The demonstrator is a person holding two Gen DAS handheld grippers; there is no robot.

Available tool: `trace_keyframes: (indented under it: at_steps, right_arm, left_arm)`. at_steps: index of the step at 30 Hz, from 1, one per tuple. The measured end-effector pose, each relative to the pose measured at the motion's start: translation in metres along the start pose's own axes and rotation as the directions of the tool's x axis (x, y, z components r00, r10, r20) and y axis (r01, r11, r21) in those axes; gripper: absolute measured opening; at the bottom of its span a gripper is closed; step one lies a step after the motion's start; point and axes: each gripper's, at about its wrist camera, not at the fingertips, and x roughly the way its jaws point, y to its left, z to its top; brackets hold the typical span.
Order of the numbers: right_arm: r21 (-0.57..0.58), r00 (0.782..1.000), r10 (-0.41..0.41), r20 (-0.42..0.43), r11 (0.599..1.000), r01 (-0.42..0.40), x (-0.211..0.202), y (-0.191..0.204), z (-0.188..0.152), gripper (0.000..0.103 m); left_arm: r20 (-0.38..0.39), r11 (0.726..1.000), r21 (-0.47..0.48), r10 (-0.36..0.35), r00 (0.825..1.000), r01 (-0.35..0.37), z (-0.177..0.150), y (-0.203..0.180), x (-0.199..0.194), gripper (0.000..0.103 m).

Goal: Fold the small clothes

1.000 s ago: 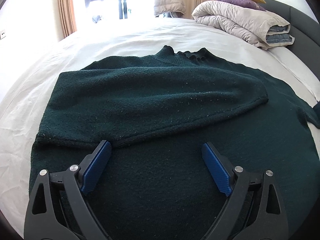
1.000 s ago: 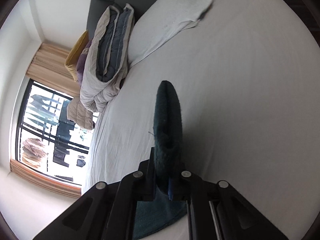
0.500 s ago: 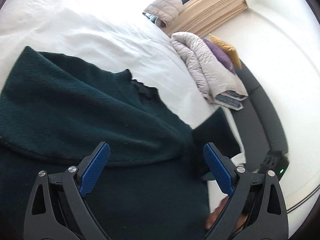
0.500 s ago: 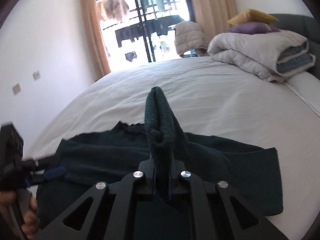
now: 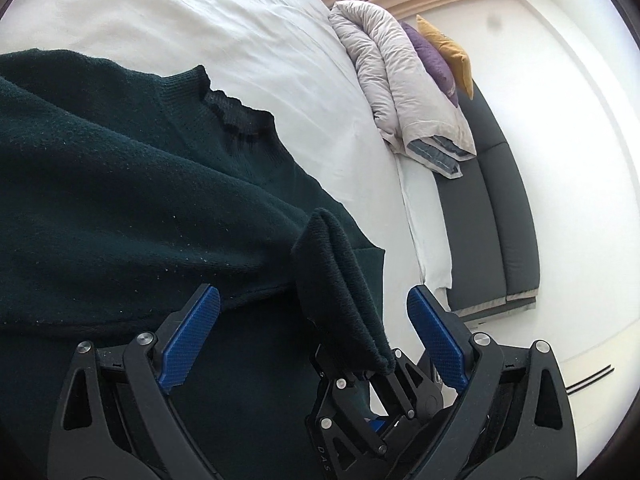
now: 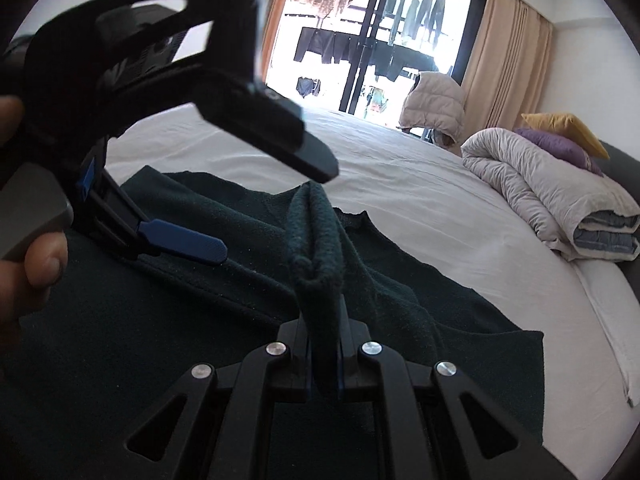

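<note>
The right gripper (image 6: 322, 354) pinches the sweater's cuff (image 6: 316, 248) — held above the dark green sweater (image 5: 120, 184). The left gripper (image 5: 312, 336) gapes wide, empty — both over the bed (image 5: 200, 20).

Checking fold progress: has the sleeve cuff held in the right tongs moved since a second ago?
Yes. The sleeve cuff, clamped in the right tongs, was out over bare white sheet; now it is over the sweater's body, near the collar.

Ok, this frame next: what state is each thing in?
Sweater: flat on the bed, one sleeve folded across.
Sleeve cuff: lifted, pinched.
Right gripper: jaws shut on the cuff.
Left gripper: jaws open, holding nothing.
Duvet: folded.
Curtains: drawn open.
</note>
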Motion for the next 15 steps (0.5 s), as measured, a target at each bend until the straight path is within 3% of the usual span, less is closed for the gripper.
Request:
trace_keyframes:
  at_steps: [6, 7, 8, 10, 12, 13, 15]
  right_arm:
    - [-0.067, 1.0, -0.017, 0.025, 0.998, 0.018, -0.004, 0.017, 0.002, 0.01]
    - [-0.069, 1.0, -0.013, 0.027, 0.998, 0.014, -0.004, 0.017, 0.003, 0.01]
    - [-0.071, 1.0, -0.008, 0.028, 0.997, 0.01, -0.004, 0.017, 0.003, 0.01]
    - [-0.066, 1.0, 0.009, 0.027, 0.998, -0.007, -0.004, 0.016, 0.003, 0.01]
    - [-0.062, 0.999, 0.016, 0.028, 0.998, -0.014, -0.005, 0.017, 0.003, 0.011]
    - [-0.054, 0.999, 0.022, 0.027, 0.998, -0.021, -0.005, 0.017, 0.003, 0.011]
    - [-0.023, 0.998, 0.051, 0.024, 0.998, -0.05, -0.006, 0.013, 0.003, 0.018]
  left_arm:
    - [-0.034, 1.0, 0.02, 0.015, 0.999, -0.015, 0.003, 0.001, 0.011, 0.095]
    - [-0.033, 1.0, 0.011, 0.008, 0.999, -0.007, 0.003, 0.004, 0.014, 0.082]
    - [-0.042, 1.0, 0.005, 0.0, 0.999, 0.0, 0.004, 0.007, 0.017, 0.058]
    - [-0.069, 1.0, 0.009, 0.014, 0.998, -0.014, 0.005, 0.008, 0.021, 0.029]
    - [-0.069, 0.999, 0.028, 0.03, 0.997, -0.028, 0.005, 0.008, 0.023, 0.022]
    - [-0.061, 0.999, 0.03, 0.035, 0.998, -0.034, 0.004, 0.008, 0.022, 0.013]
    - [-0.049, 0.999, 0.024, 0.033, 0.998, -0.032, 0.002, 0.01, 0.022, 0.008]
